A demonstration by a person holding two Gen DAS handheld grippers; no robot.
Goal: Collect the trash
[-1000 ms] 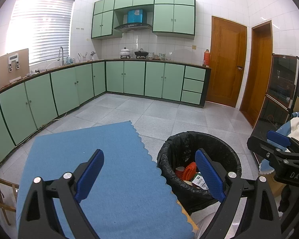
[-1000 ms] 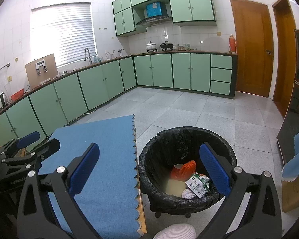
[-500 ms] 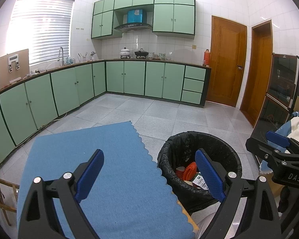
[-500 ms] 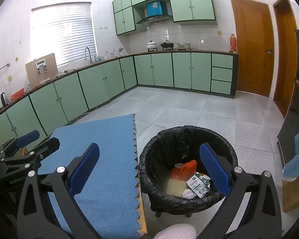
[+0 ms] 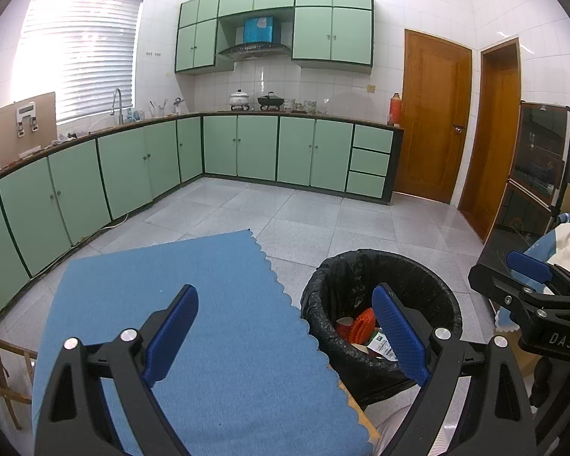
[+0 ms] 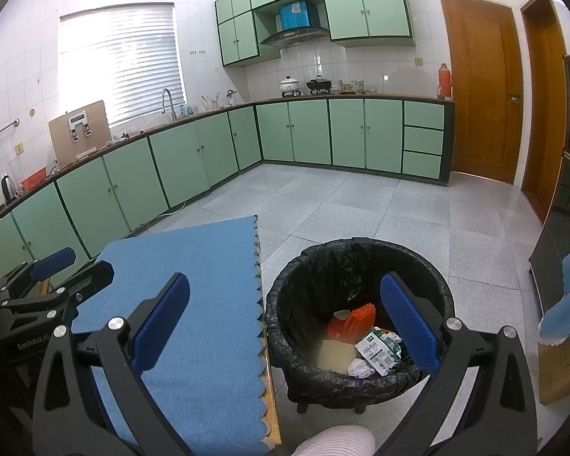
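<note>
Beside a bare blue cloth (image 6: 193, 304), the bin (image 6: 361, 383) holds the trash (image 6: 376, 349); both grippers (image 5: 285, 336) (image 6: 285, 328) gape wide, empty — collection apparently finished.

The surface (image 6: 271, 410) is covered by a blue cloth (image 6: 205, 304) with a scalloped edge; the cloth is bare. Just beside that edge, a bin (image 6: 361, 266) lined with a black bag stands on the grey tiled floor (image 6: 361, 209).
</note>
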